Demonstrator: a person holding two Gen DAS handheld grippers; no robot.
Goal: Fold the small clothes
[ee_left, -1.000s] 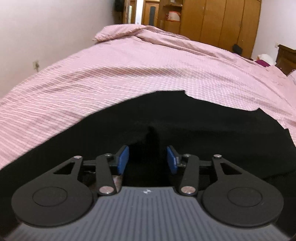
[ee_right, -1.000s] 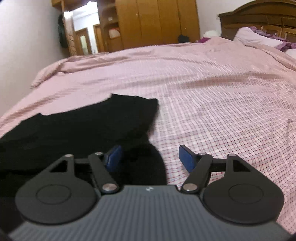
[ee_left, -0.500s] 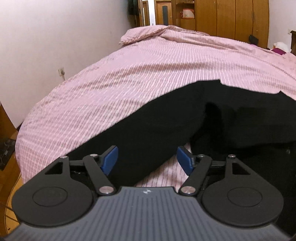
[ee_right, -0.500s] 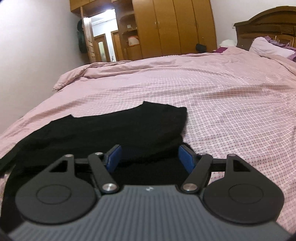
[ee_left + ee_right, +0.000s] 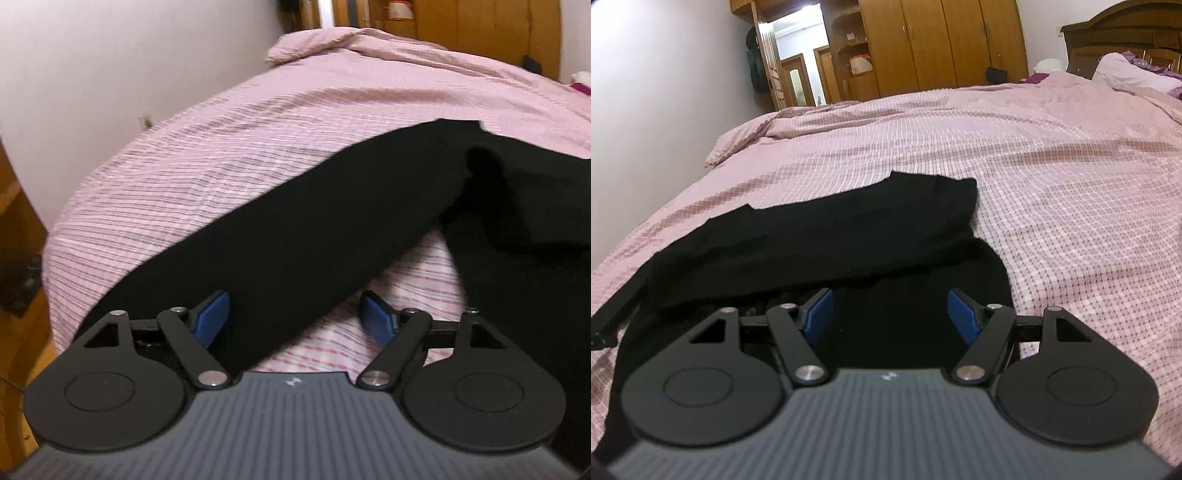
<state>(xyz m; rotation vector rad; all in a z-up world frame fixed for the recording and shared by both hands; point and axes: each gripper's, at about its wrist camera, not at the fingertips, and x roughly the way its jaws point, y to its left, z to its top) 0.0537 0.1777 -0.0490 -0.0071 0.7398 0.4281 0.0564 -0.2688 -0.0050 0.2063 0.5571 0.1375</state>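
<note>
A black garment [image 5: 314, 229] lies spread on the pink striped bedspread [image 5: 229, 122]. In the left wrist view my left gripper [image 5: 295, 317] is open over the garment's near left part, with a patch of bedspread showing between the blue pads [image 5: 212, 315]. In the right wrist view the garment [image 5: 831, 236] lies partly folded over itself. My right gripper [image 5: 890, 314] is open and empty just above the garment's near right end.
The bed's left edge [image 5: 51, 251] drops to a wooden floor beside a white wall. Wooden wardrobes [image 5: 942, 44] and a doorway stand beyond the bed. A wooden headboard [image 5: 1123, 40] and pillows are at the far right.
My left gripper has opened wider and swung left toward the bed's edge. My right gripper has moved left over the garment's end and stays open.
</note>
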